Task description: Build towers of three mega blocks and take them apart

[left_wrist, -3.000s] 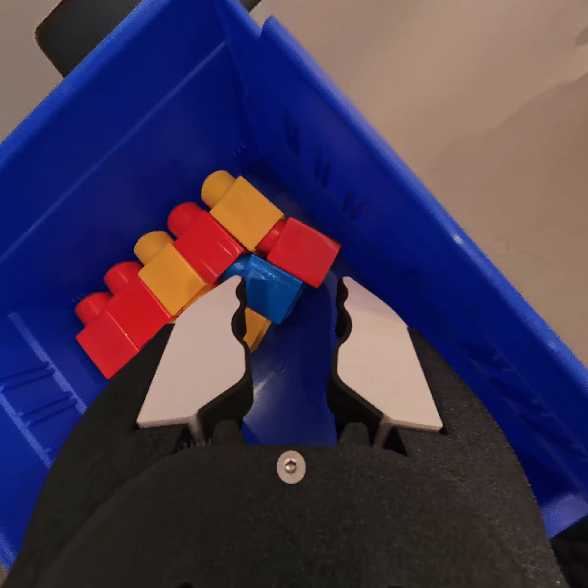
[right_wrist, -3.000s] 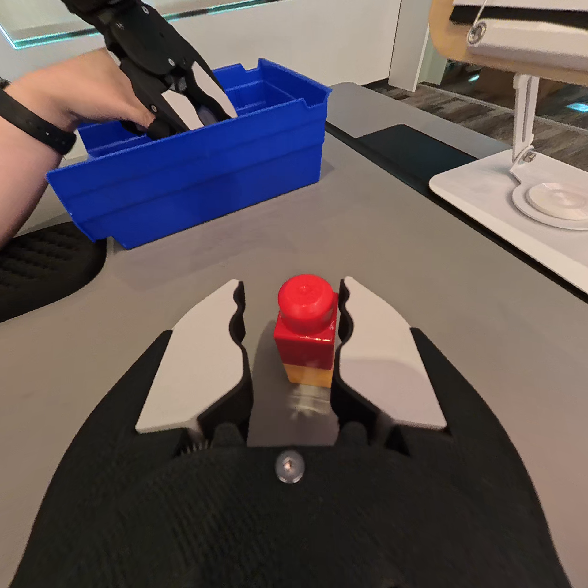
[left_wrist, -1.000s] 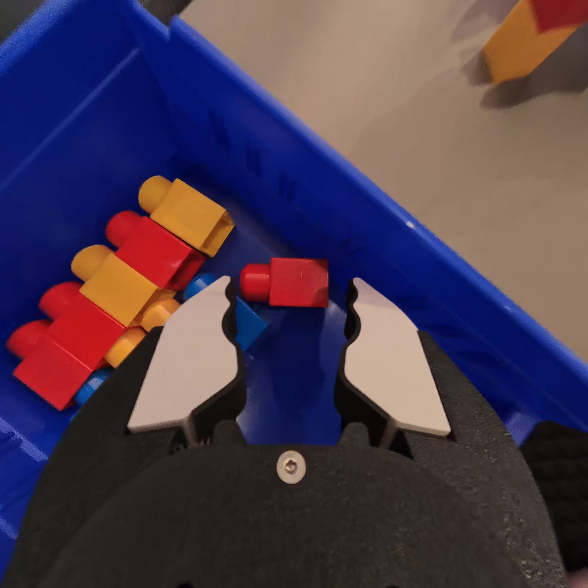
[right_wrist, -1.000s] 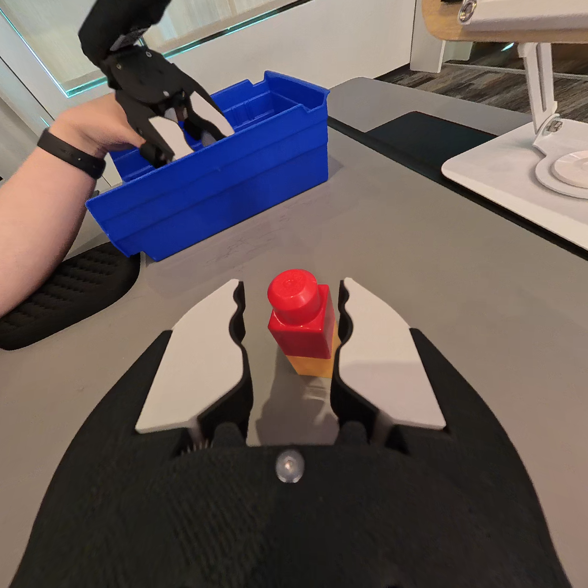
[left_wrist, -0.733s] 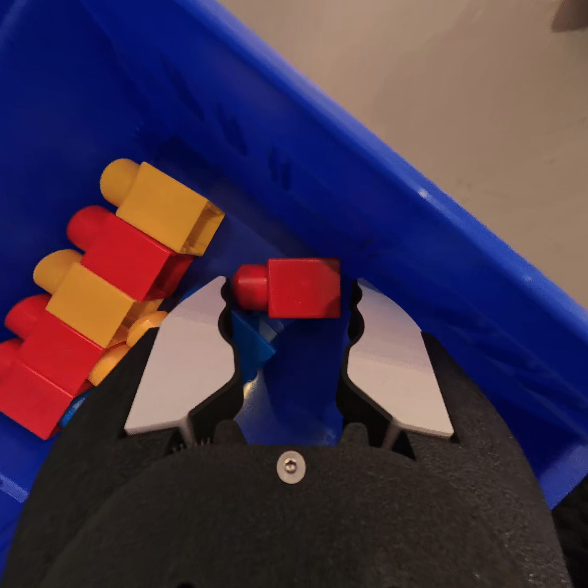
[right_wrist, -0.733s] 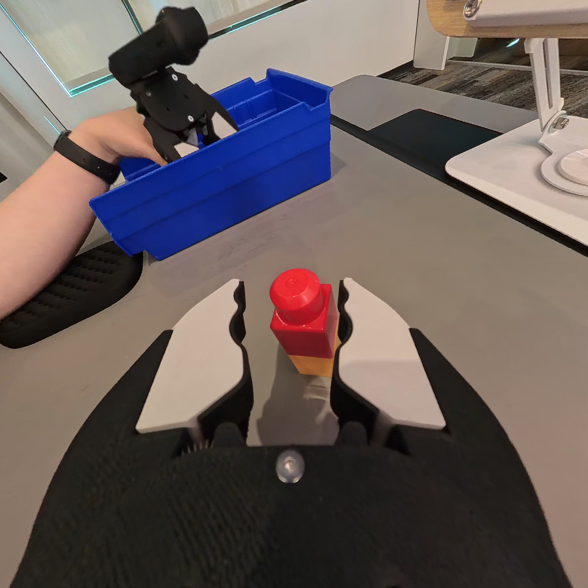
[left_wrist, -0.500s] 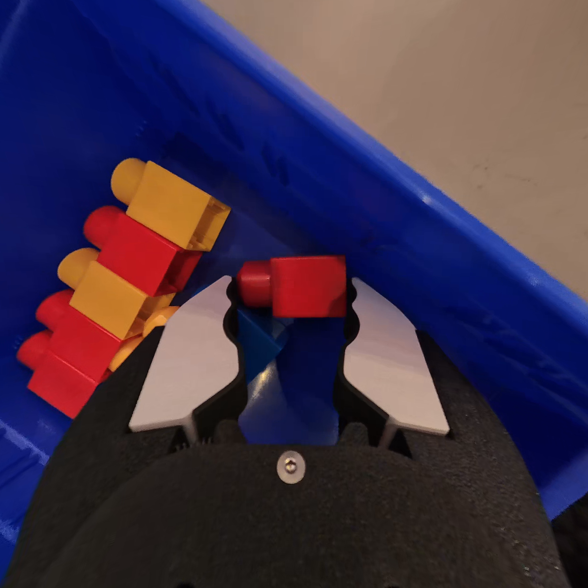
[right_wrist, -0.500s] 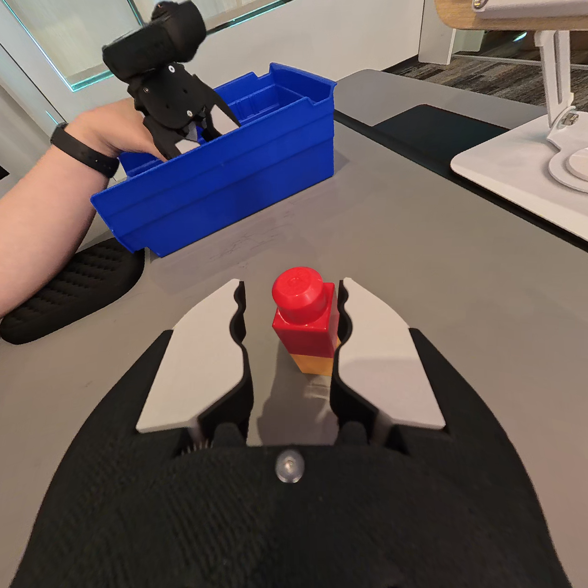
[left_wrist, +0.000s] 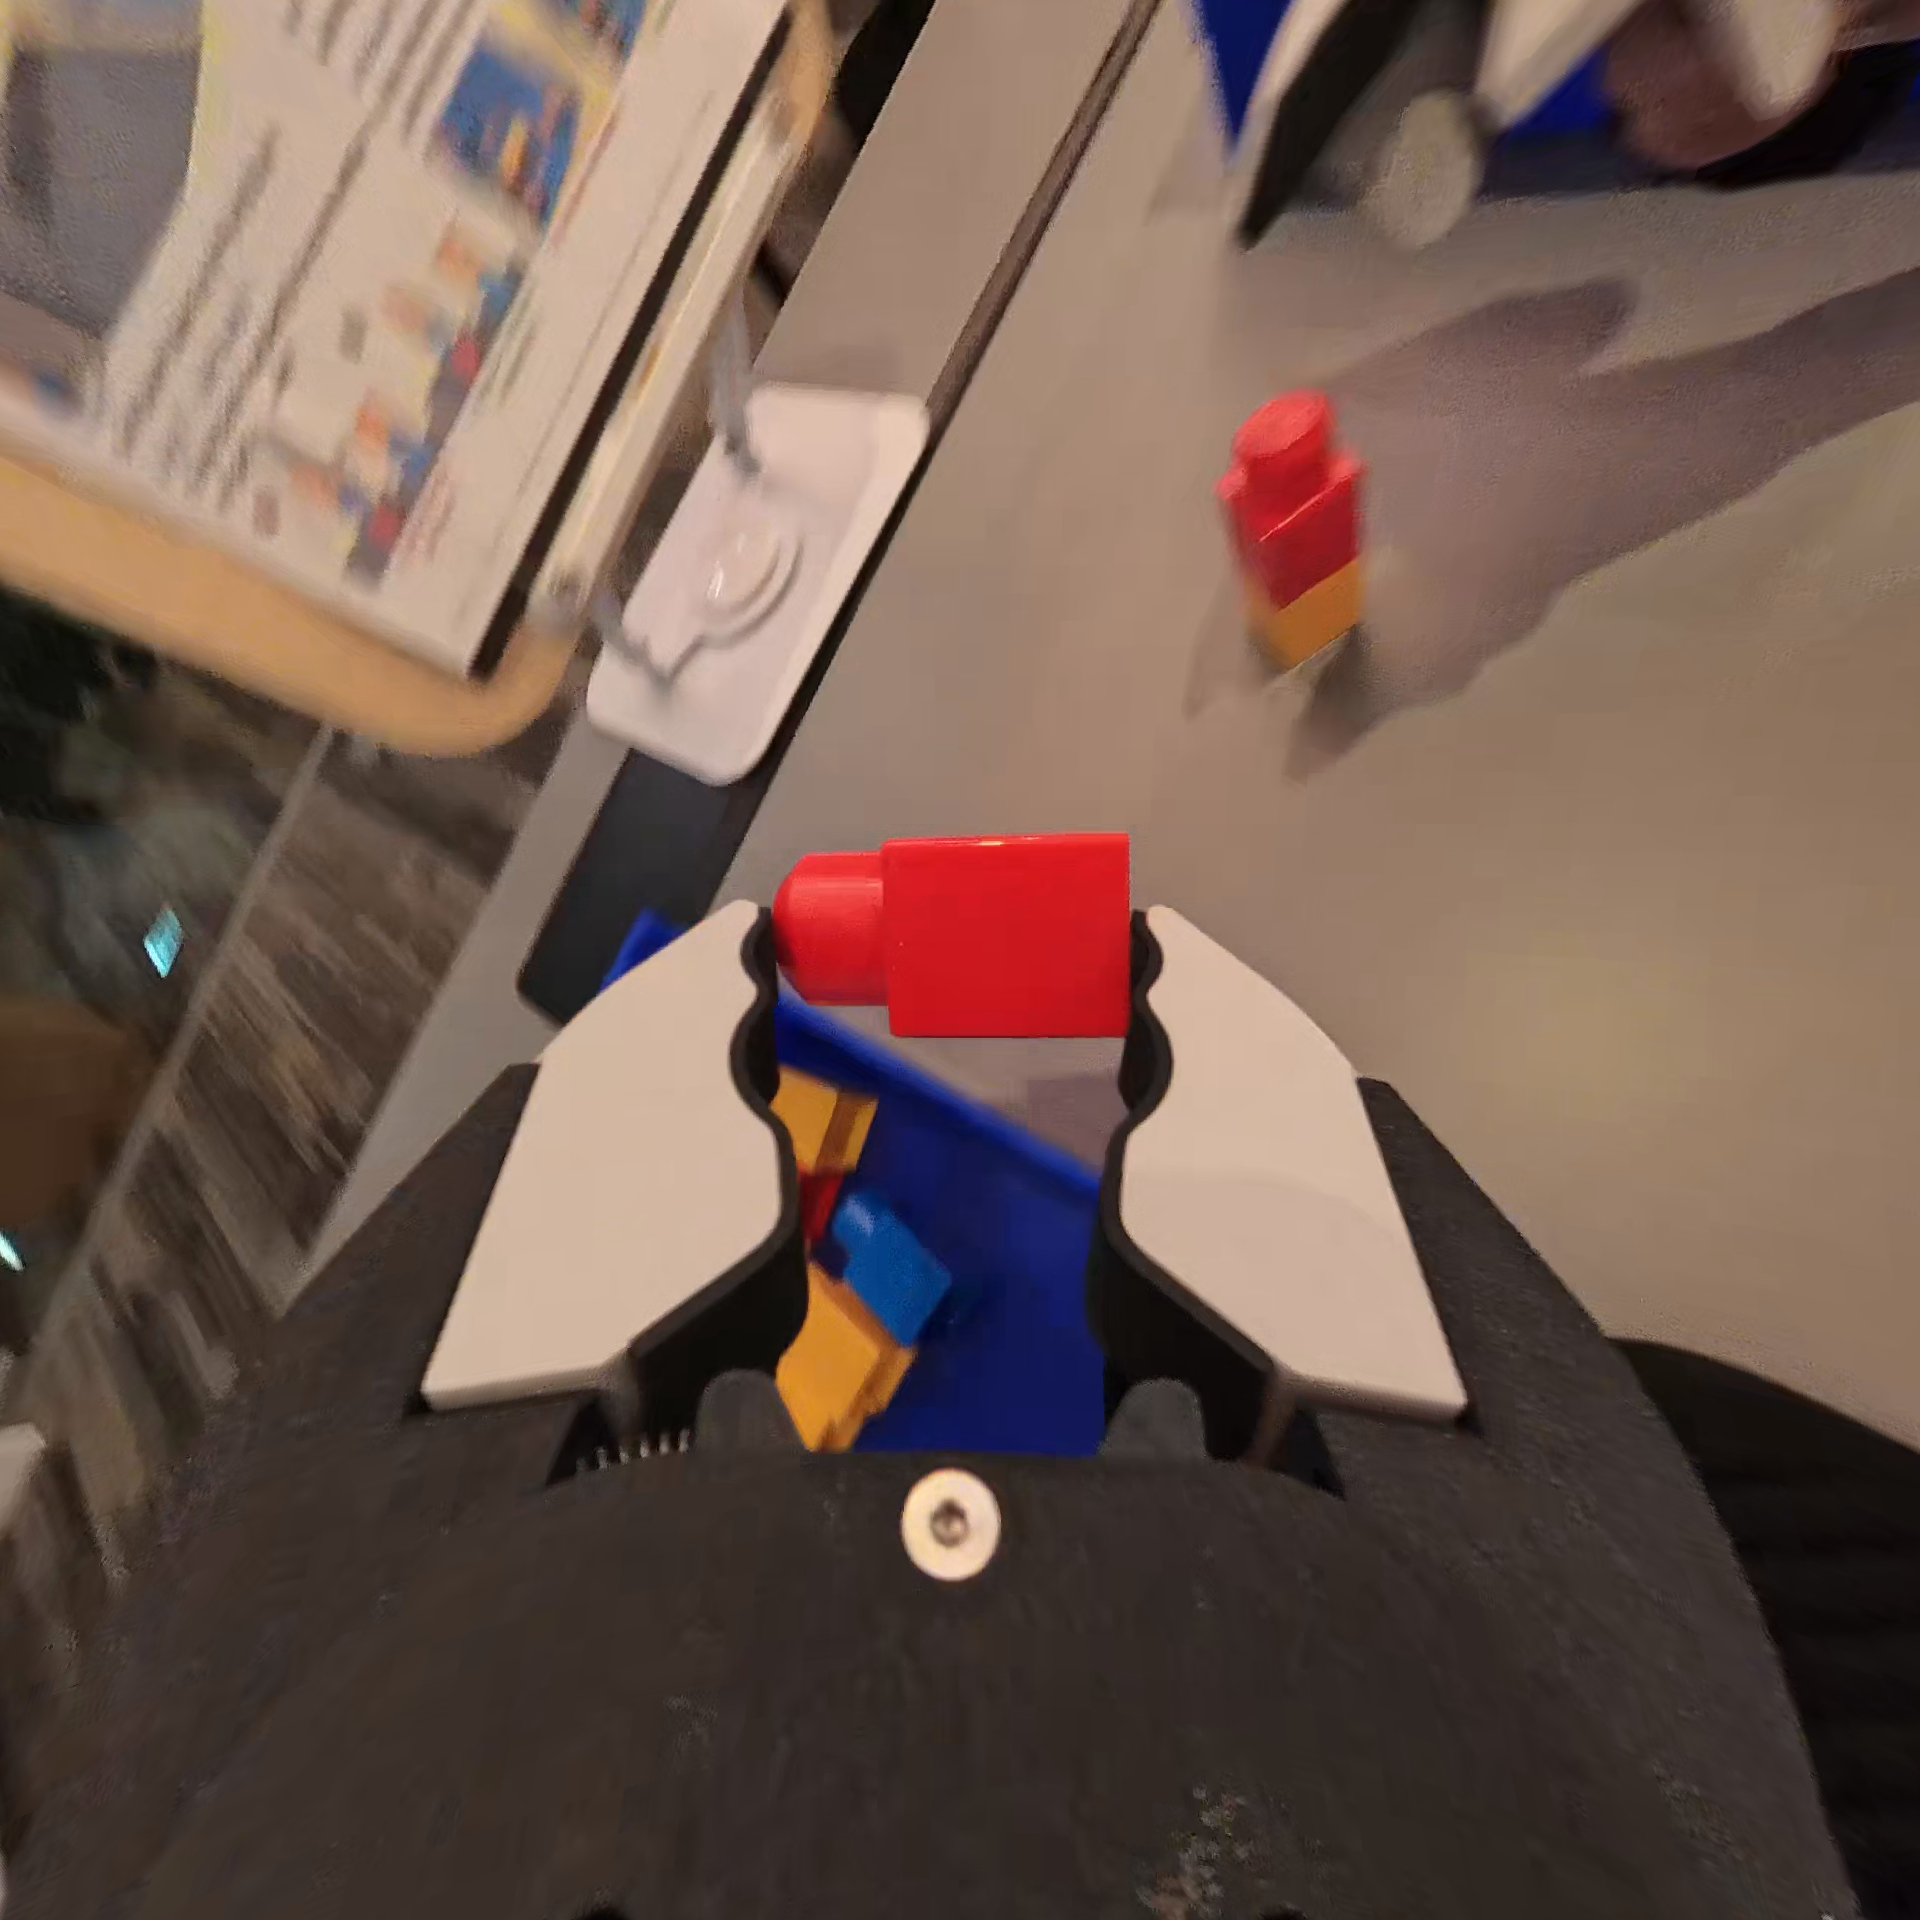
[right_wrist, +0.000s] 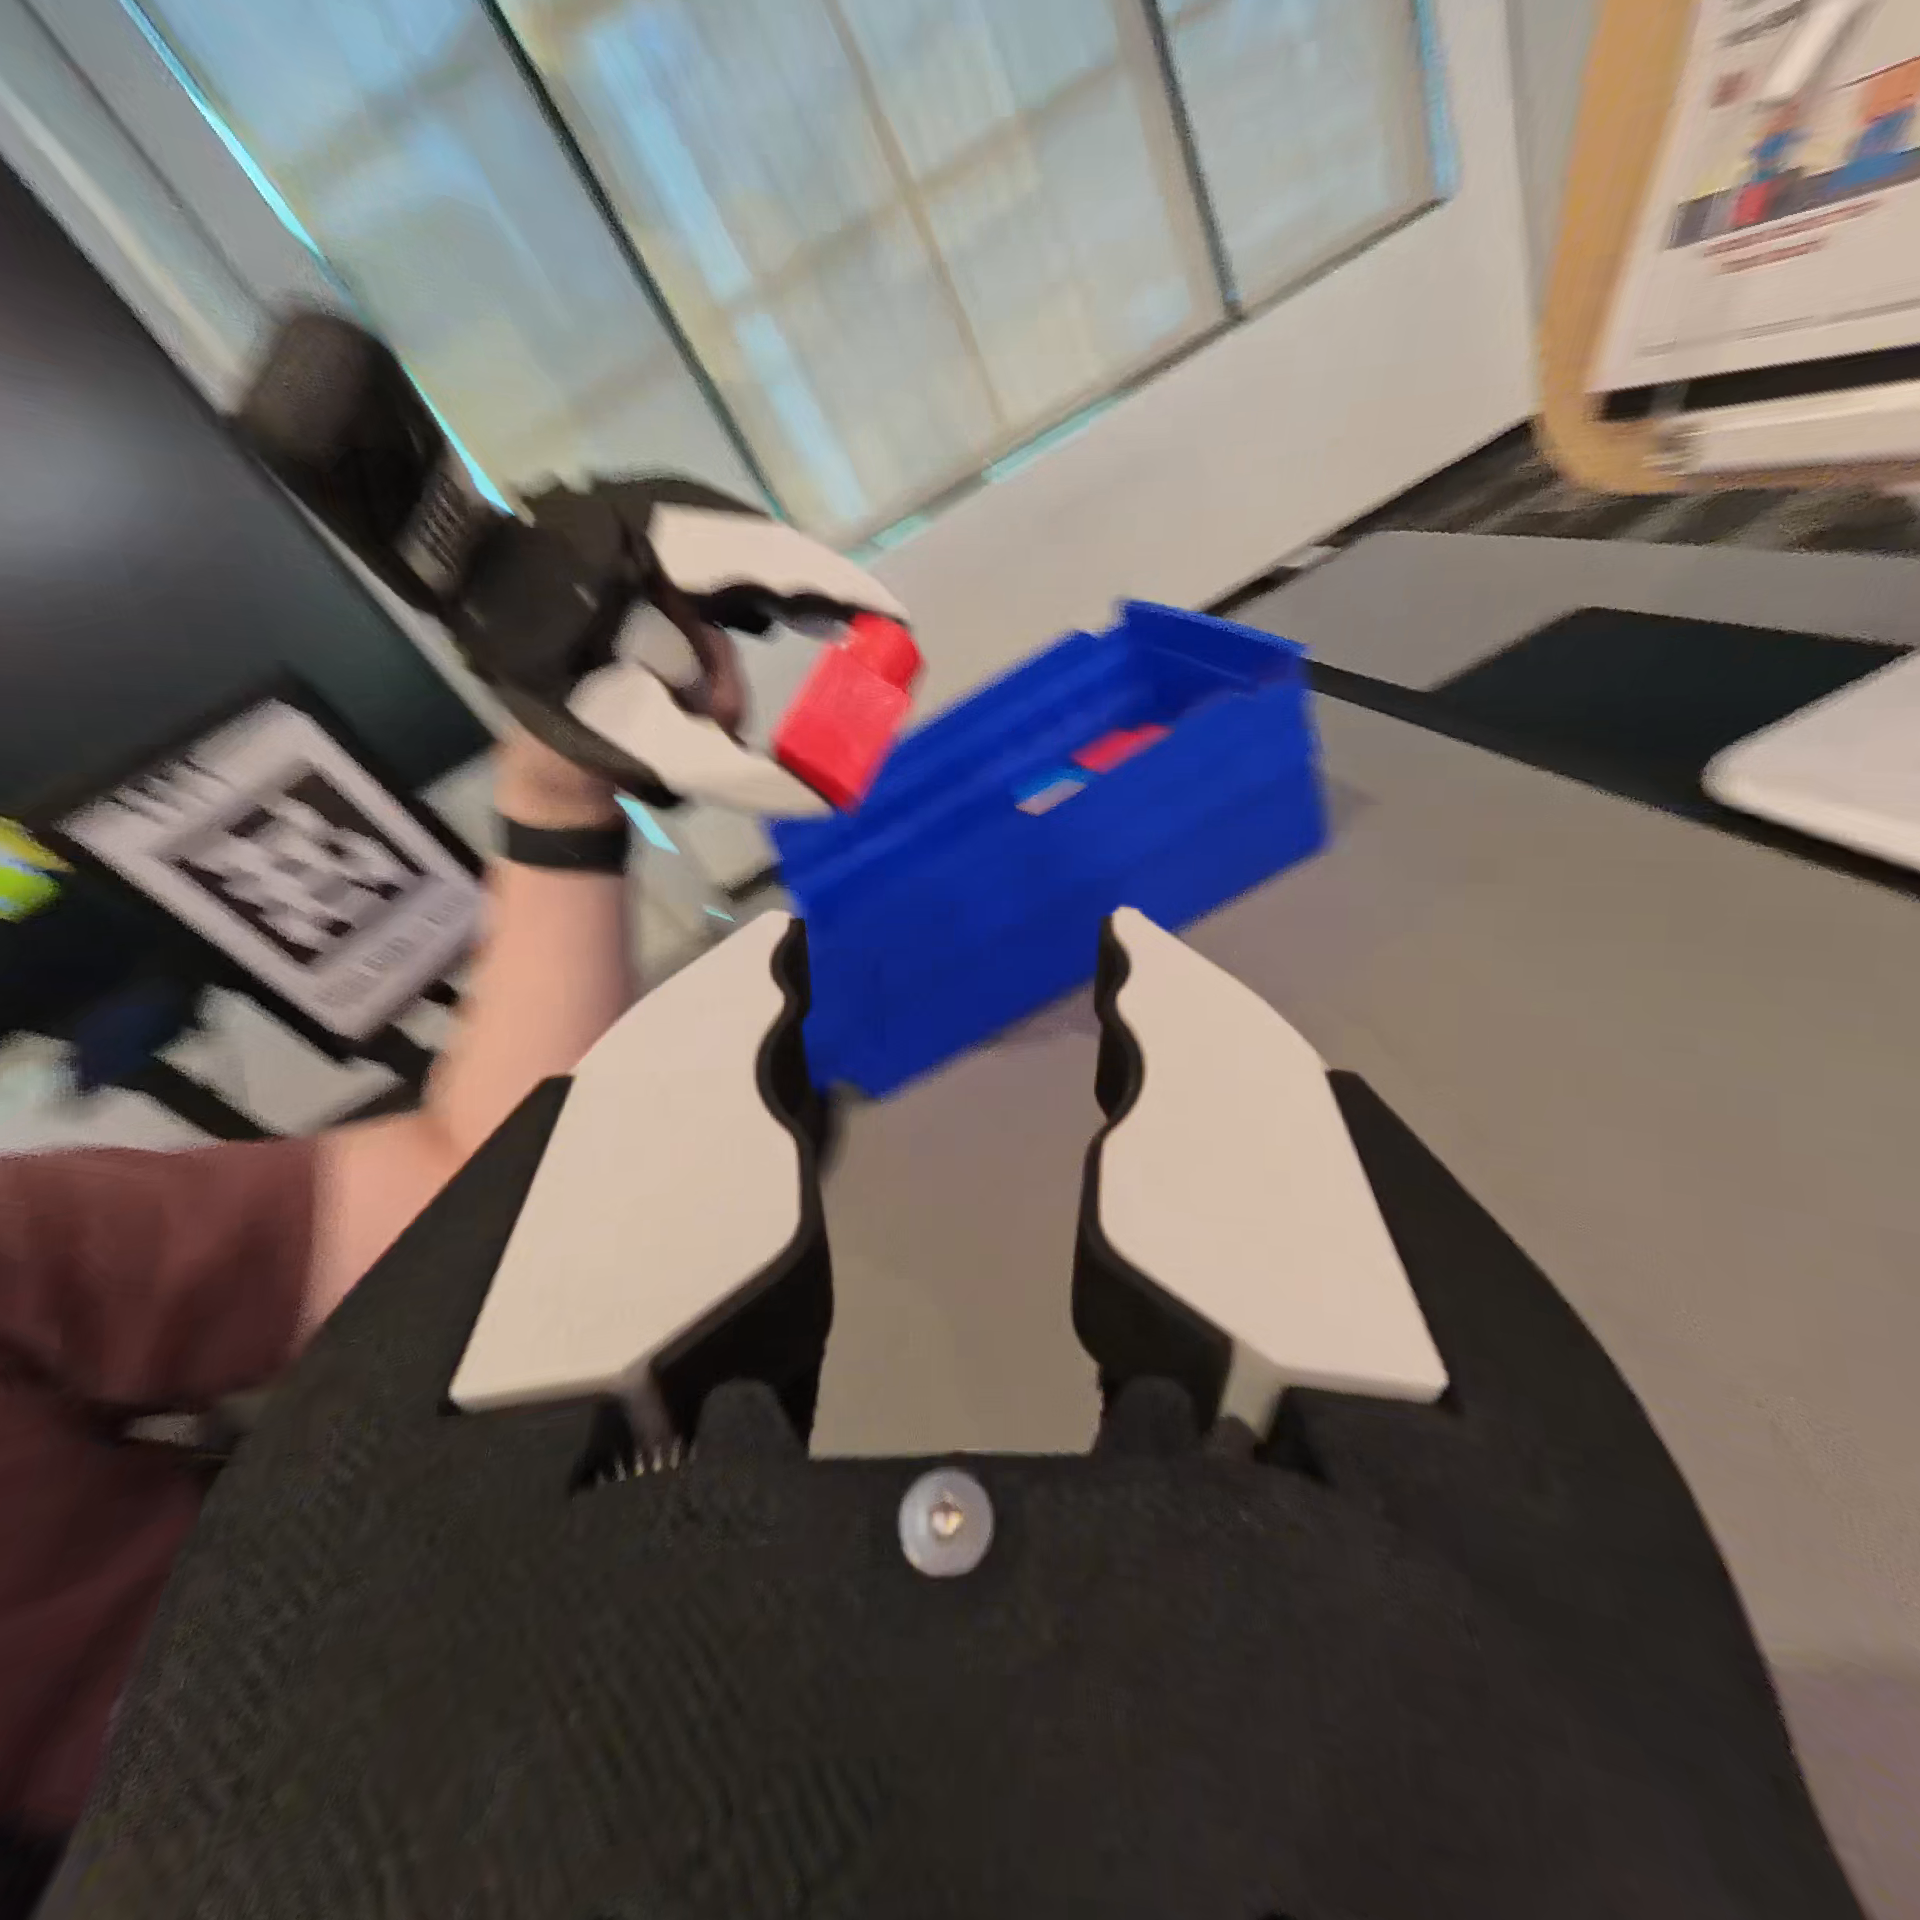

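Left wrist view: the left gripper [left_wrist: 951, 935] pinches a red block [left_wrist: 1003, 935] endwise above the bin [left_wrist: 977, 1195], likely bound for the two-block tower [left_wrist: 1299, 530] far right on the desk [left_wrist: 1455, 987]; the right gripper [right_wrist: 945, 966] is spread, empty.

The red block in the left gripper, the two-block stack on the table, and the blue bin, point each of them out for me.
red block [left_wrist: 1003, 935], left wrist view, on its square body.
two-block stack [left_wrist: 1299, 530], left wrist view, on its red upper block.
blue bin [right_wrist: 1039, 883], right wrist view, on its near outer wall.
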